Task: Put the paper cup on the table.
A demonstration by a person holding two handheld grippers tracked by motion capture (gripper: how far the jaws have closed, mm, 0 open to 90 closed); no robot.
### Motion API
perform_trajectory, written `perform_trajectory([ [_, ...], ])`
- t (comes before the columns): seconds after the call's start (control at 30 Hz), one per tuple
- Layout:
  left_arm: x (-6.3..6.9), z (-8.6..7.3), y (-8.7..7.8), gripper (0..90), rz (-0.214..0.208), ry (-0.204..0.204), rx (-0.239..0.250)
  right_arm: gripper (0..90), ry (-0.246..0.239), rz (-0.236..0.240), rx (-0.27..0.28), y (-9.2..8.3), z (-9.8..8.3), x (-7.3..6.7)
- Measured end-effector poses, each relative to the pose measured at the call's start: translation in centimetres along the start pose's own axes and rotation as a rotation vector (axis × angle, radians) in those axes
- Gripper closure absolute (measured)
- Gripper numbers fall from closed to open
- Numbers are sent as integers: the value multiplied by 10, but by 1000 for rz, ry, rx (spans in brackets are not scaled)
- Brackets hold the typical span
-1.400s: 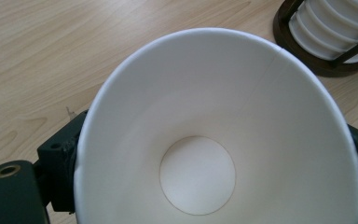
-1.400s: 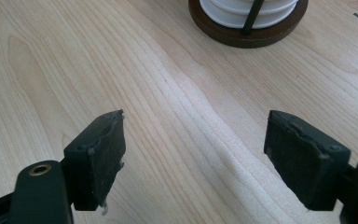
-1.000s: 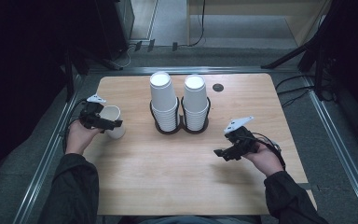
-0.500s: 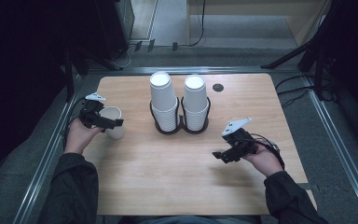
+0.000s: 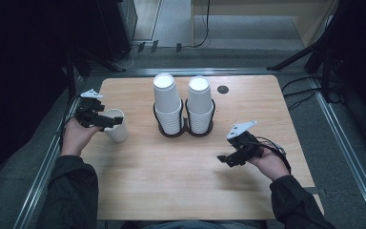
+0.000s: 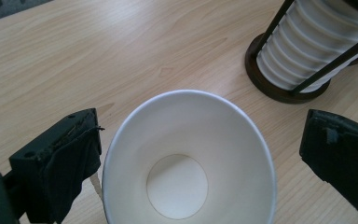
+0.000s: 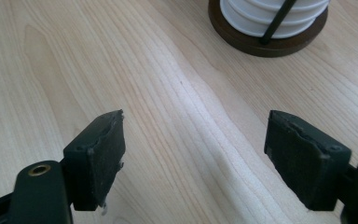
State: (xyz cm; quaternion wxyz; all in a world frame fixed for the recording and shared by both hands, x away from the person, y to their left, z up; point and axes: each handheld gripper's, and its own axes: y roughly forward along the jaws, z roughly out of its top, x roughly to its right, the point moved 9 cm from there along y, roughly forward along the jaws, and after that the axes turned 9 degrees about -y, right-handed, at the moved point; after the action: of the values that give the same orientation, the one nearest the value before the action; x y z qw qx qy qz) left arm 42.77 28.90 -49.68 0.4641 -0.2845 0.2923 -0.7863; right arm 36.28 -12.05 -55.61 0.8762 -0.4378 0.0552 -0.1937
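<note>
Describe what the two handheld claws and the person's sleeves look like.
Both the left claw and the right claw are black, each topped by a pale grey three-cornered plate, with a thin dark cable trailing off. Up close, the jaws are blocky black pads with worn, frayed edges; a brass-coloured eyelet sits by one pad of the right claw. The sleeves are dark, jacket-like fabric.

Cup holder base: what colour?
Dark brown base, with black upright rods; clearest in the right gripper view.

Cup (image 5: 116,125) left of cup stacks (image 5: 183,105) on table (image 5: 171,176)
</note>
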Motion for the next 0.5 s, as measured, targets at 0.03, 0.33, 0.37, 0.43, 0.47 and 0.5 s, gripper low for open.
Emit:
perform_trajectory([
  [0.03,1,1,-1,0,-5,-8,7,203,3,-11,0,0,0,1],
  [0.33,5,3,-3,55,24,-33,-7,203,19,-20,7,-3,-1,4],
  [0.37,7,3,-3,60,17,-31,-4,203,19,-20,9,-3,0,4],
  [0.43,9,3,-4,60,6,-29,-2,203,14,-18,12,-3,1,5],
  [0.47,10,3,-5,60,6,-28,0,203,16,-19,12,-3,1,5],
  [0.5,11,2,-6,61,4,-26,-2,203,15,-19,10,-2,1,5],
])
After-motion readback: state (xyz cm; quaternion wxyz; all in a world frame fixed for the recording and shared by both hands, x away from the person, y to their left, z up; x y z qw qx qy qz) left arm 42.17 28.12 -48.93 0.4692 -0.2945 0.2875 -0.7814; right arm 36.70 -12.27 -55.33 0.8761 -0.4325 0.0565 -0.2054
